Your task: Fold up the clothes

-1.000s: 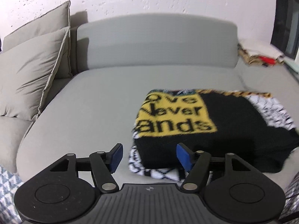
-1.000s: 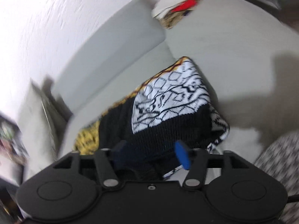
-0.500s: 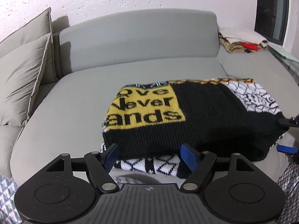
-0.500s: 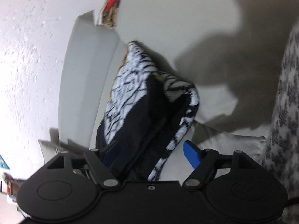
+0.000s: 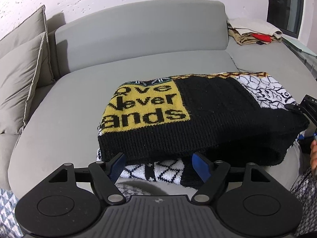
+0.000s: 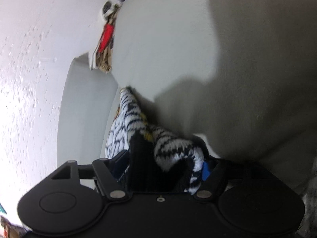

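A folded knit sweater (image 5: 208, 115), black with a yellow lettered panel and black-and-white patterned parts, lies on the grey sofa seat (image 5: 65, 109). My left gripper (image 5: 159, 163) is open at the sweater's near edge, its blue pads on either side of the lower white layer. My right gripper (image 6: 162, 165) is rolled sideways, its open jaws around the sweater's right end (image 6: 146, 158), with bunched fabric filling the gap. Its body shows at the right edge of the left wrist view (image 5: 309, 107).
Grey cushions (image 5: 21, 75) stand at the sofa's left end. The backrest (image 5: 142, 31) runs behind. A pile of folded clothes (image 5: 253, 31) lies at the back right; it also shows in the right wrist view (image 6: 105, 45). A patterned rug (image 5: 8, 214) lies below.
My left gripper has moved closer to the sweater's near edge. My right gripper has rolled sideways and pushed onto the sweater's right end, which now fills its jaws.
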`<state>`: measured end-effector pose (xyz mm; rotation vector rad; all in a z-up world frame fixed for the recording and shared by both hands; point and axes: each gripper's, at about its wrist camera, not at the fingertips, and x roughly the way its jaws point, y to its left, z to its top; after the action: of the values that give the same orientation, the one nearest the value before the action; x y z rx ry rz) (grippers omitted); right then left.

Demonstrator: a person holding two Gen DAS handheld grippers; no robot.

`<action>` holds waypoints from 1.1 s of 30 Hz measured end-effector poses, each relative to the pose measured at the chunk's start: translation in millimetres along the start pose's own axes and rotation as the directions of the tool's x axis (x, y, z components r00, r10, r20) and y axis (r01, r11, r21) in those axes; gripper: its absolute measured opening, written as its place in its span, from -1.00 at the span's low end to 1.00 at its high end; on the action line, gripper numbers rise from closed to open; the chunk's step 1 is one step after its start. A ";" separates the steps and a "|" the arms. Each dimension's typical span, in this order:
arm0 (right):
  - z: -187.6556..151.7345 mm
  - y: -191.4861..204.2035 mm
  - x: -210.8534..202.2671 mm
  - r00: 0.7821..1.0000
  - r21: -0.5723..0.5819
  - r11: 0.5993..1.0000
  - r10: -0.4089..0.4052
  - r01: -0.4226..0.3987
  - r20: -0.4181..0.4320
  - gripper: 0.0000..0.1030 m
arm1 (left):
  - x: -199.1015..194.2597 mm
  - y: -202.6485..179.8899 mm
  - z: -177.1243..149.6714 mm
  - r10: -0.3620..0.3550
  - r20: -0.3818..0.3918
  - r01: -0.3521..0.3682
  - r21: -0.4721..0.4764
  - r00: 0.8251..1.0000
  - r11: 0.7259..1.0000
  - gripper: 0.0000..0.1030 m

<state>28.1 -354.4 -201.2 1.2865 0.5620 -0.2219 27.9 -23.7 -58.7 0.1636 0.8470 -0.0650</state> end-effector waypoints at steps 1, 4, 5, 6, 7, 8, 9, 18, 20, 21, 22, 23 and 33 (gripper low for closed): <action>0.0 0.1 -1.4 1.000 0.019 1.000 0.022 -0.022 -0.002 -0.07 | 0.2 -0.3 0.1 0.001 -0.001 -0.001 0.001 1.000 1.000 0.47; 2.4 8.1 -11.0 0.996 0.008 0.996 0.085 -0.085 0.003 -0.12 | -2.0 1.4 -1.1 -0.006 0.011 0.006 -0.003 1.000 1.000 0.47; 3.4 10.9 -10.0 0.997 -0.007 0.997 0.083 -0.083 -0.003 -0.08 | -1.6 1.9 -1.0 -0.012 0.012 0.012 -0.009 1.000 1.000 0.47; 4.4 13.7 -8.6 0.997 -0.023 0.997 0.079 -0.079 -0.010 -0.02 | -1.1 2.1 -0.8 -0.019 0.011 0.019 -0.012 1.000 1.000 0.47; 5.4 16.5 -7.2 0.997 -0.039 0.996 0.075 -0.075 -0.017 0.09 | -1.2 1.5 -0.4 -0.023 0.012 0.023 -0.008 1.000 1.000 0.47; 6.5 15.8 -2.3 0.998 -0.032 0.998 0.055 -0.056 -0.032 0.10 | -1.4 0.9 0.0 -0.027 0.013 0.027 -0.005 1.000 1.000 0.47; 7.5 14.8 2.8 0.998 -0.023 0.999 0.034 -0.035 -0.047 0.03 | -1.6 0.4 0.4 -0.031 0.015 0.031 -0.001 0.999 1.000 0.47; 34.5 70.2 -34.9 1.000 -0.199 0.980 0.014 -0.012 0.012 -0.33 | -8.4 14.3 8.8 -0.099 0.034 0.099 -0.011 0.995 0.995 0.38; 47.5 75.7 -44.5 0.999 -0.258 0.966 0.000 0.012 0.043 -0.33 | -8.9 18.0 12.3 -0.150 0.038 0.151 -0.009 0.988 0.989 0.32; 53.4 74.2 -44.2 1.000 -0.297 0.955 -0.007 0.014 0.027 -0.33 | -5.2 20.8 16.0 -0.184 0.031 0.185 -0.013 0.982 0.983 0.30; 59.3 72.4 -43.6 1.000 -0.335 0.942 -0.013 0.015 0.008 -0.32 | -1.5 23.7 19.8 -0.218 0.024 0.218 -0.016 0.976 0.976 0.29; 62.5 67.6 -40.7 0.999 -0.371 0.929 -0.017 0.004 -0.031 -0.32 | 3.5 28.5 23.9 -0.247 0.016 0.248 -0.019 0.969 0.969 0.24; 56.9 54.8 -42.4 0.997 -0.411 0.908 0.057 -0.077 -0.060 -0.30 | 72.8 -30.0 82.8 -0.297 -0.027 0.283 0.398 0.954 0.873 -0.27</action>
<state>32.8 -399.3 -123.8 0.8968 0.5680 -0.0110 133.7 -66.8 -63.1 0.4164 0.8107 -0.5263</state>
